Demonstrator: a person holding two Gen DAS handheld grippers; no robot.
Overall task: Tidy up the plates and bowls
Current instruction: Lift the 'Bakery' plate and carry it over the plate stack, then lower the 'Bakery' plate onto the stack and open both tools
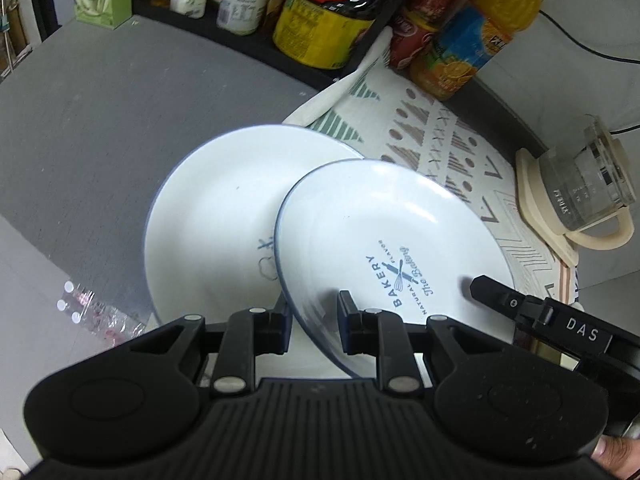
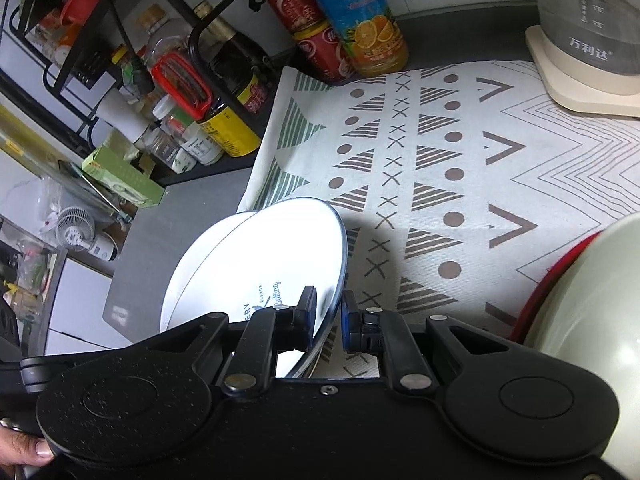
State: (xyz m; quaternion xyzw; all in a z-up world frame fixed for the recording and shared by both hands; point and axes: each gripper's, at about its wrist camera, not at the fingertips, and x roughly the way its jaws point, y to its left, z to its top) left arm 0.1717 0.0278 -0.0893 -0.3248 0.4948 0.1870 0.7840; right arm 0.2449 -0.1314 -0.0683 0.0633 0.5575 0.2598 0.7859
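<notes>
L wrist view: left gripper (image 1: pixel 312 320) at 6 o'clock, tongs clamped on the near rim of the bakery plate (image 1: pixel 392 248), a white plate w/ blue print and thin blue edge. That plate sits tilted over a second white plate (image 1: pixel 212 216), which lies at 9 o'clock on the grey counter (image 1: pixel 88 120). Patterned cloth (image 1: pixel 440 136) at 1 o'clock; bottles and cans along the back, glass kettle (image 1: pixel 584 188) at 3 o'clock. Right gripper's finger enters at 4 o'clock.

R wrist view: right gripper (image 2: pixel 329 320) at 6 o'clock, tongs pinched together on the same plate's (image 2: pixel 260 264) opposite rim; the lower plate's (image 2: pixel 192 264) edge peeks out at 9 o'clock. Cloth (image 2: pixel 460 168) fills 12 to 3 o'clock. A pale green bowl w/ red edge (image 2: pixel 592 320) sits at 4 o'clock.

Risks, as judged: both grips are thin rim pinches on glazed ware, so the plate could slip if hands pull apart or twist unevenly. Lowered at an angle, its edge may knock the plate beneath and chip it.
</notes>
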